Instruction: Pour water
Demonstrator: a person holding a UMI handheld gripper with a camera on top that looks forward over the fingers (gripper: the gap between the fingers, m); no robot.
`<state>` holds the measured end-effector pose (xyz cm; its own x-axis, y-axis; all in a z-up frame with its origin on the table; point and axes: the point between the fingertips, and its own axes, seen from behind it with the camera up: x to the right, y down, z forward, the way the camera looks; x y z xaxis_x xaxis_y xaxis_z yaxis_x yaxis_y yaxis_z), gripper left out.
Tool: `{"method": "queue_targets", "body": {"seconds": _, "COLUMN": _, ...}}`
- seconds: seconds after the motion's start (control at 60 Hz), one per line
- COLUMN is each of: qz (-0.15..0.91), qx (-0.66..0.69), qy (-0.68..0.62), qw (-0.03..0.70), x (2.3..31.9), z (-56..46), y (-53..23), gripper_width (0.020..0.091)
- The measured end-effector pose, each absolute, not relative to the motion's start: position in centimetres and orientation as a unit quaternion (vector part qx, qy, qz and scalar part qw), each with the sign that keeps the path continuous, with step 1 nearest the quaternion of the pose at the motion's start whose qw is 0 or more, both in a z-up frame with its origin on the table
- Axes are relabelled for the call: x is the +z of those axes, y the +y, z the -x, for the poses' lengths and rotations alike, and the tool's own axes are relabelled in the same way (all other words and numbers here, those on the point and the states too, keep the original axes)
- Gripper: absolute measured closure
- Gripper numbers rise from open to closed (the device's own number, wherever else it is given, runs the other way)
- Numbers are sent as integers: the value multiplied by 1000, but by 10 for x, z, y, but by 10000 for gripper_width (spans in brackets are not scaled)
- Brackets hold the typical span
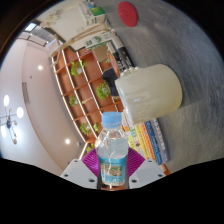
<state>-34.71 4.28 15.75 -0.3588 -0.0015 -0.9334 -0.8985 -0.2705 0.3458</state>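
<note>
Currently my gripper [113, 178] clamps water bottle [113, 152] between both pads, blue cap [113, 121] up. White cup [151, 91] beyond fingers at one o'clock, tilted view.

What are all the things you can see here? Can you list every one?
water bottle: one, clear with a blue cap and a label, held between the fingers, tilted towards the cup.
cup: one, cream white, just beyond the bottle's cap.
shelf unit: one, wooden with green and white items in its compartments, beyond the bottle.
colourful card: one, printed, beside the bottle under the cup.
red round object: one, far beyond the cup; cannot tell what it is.
gripper: one, pink pads, both fingers pressing on the bottle.
</note>
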Motion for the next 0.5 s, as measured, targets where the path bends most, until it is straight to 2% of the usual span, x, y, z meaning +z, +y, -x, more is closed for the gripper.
{"method": "queue_targets", "body": {"seconds": 0.117, "qz": 529, "qx": 609, "qy": 428, "qw": 407, "x": 180, "z": 354, "y": 37, "gripper_width": 793}}
{"method": "queue_targets", "body": {"seconds": 0.183, "qz": 588, "qx": 551, "qy": 359, "qw": 470, "x": 196, "z": 349, "y": 34, "gripper_width": 776}}
{"method": "queue_targets", "body": {"seconds": 0.333, "qz": 720, "qx": 297, "qy": 162, "qw": 606, "x": 211, "z": 309, "y": 41, "gripper_width": 775}}
{"method": "queue_targets", "body": {"seconds": 0.45, "qz": 749, "qx": 100, "qy": 80, "qw": 650, "x": 224, "z": 261, "y": 48, "gripper_width": 775}}
{"method": "queue_targets", "body": {"seconds": 0.467, "qz": 749, "qx": 80, "qy": 70, "qw": 654, "x": 216, "z": 245, "y": 59, "gripper_width": 776}}
{"method": "queue_targets", "body": {"seconds": 0.5, "qz": 756, "qx": 42, "qy": 63, "qw": 651, "x": 224, "z": 239, "y": 48, "gripper_width": 776}}
